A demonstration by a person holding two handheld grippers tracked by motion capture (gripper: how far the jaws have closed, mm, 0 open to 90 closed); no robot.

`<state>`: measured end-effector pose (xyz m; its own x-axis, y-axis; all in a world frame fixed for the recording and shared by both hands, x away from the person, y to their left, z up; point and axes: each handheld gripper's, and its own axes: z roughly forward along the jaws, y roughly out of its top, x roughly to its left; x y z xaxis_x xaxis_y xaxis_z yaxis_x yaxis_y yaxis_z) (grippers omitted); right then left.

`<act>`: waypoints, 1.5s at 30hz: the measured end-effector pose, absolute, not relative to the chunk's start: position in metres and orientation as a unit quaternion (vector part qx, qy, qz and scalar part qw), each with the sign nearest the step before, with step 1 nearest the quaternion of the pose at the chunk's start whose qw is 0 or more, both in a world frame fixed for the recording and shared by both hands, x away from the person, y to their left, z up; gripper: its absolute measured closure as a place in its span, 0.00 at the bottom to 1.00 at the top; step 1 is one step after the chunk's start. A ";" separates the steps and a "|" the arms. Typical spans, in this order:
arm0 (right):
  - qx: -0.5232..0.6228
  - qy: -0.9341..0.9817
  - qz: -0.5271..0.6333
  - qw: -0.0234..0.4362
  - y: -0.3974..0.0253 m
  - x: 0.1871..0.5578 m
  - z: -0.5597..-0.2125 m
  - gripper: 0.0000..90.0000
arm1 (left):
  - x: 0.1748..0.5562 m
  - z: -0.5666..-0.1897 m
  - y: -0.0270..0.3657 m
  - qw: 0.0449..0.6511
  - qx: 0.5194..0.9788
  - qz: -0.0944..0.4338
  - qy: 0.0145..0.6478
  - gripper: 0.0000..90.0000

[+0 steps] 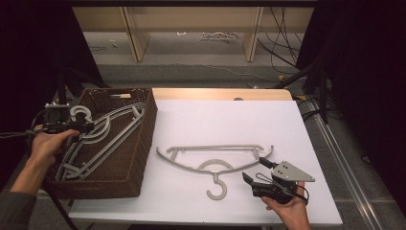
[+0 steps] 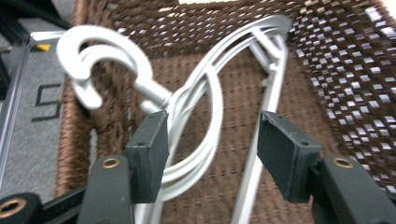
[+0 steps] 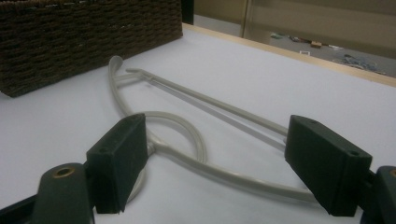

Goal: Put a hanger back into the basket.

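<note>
Hangers (image 1: 103, 136) already lie in the wicker basket (image 1: 143, 143) at the left of the high view, two of them it seems, though they overlap. One hanger (image 1: 215, 160) remains on the white table (image 1: 230, 120), lower centre. The left gripper (image 2: 212, 140) hovers over the basket with jaws apart; the right gripper (image 3: 215, 163) straddles the last one, also spread.
</note>
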<state>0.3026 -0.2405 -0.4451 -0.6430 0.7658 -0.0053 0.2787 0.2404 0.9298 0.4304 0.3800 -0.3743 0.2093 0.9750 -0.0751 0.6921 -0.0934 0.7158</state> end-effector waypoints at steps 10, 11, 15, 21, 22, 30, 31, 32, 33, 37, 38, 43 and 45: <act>0.351 0.746 0.512 0.240 -0.241 0.303 -0.445 0.25 | 0.400 -0.353 0.339 0.425 0.702 0.212 0.530 0.39; 0.351 0.748 0.510 0.238 -0.241 0.302 -0.445 0.25 | 0.397 -0.352 0.336 0.433 0.701 0.212 0.525 0.39; 0.348 0.749 0.510 0.239 -0.240 0.301 -0.443 0.25 | 0.380 -0.347 0.318 0.473 0.697 0.212 0.496 0.35; 0.349 0.744 0.519 0.235 -0.240 0.302 -0.445 0.25 | 0.360 -0.347 0.289 0.531 0.687 0.208 0.452 0.29; 0.351 0.749 0.509 0.239 -0.241 0.301 -0.443 0.25 | 0.357 -0.348 0.283 0.537 0.687 0.207 0.444 0.28; 0.350 0.748 0.512 0.238 -0.240 0.301 -0.444 0.25 | 0.336 -0.348 0.237 0.563 0.703 0.221 0.374 0.19; 0.348 0.744 0.520 0.235 -0.239 0.302 -0.445 0.25 | 0.334 -0.348 0.232 0.565 0.705 0.223 0.365 0.19; 0.349 0.744 0.519 0.235 -0.239 0.302 -0.445 0.25 | 0.332 -0.348 0.227 0.564 0.710 0.221 0.360 0.19; 0.350 0.744 0.519 0.235 -0.239 0.301 -0.445 0.25 | 0.330 -0.349 0.222 0.566 0.711 0.220 0.355 0.19; 0.349 0.747 0.512 0.239 -0.240 0.301 -0.444 0.25 | 0.321 -0.362 0.202 0.579 0.712 0.203 0.340 0.19; 0.350 0.748 0.512 0.236 -0.240 0.301 -0.444 0.25 | 0.319 -0.365 0.198 0.584 0.711 0.199 0.337 0.19; 0.347 0.746 0.515 0.239 -0.239 0.301 -0.444 0.25 | 0.312 -0.381 0.182 0.589 0.713 0.204 0.321 0.20; 0.348 0.745 0.516 0.241 -0.240 0.301 -0.444 0.25 | 0.308 -0.388 0.175 0.586 0.714 0.223 0.312 0.21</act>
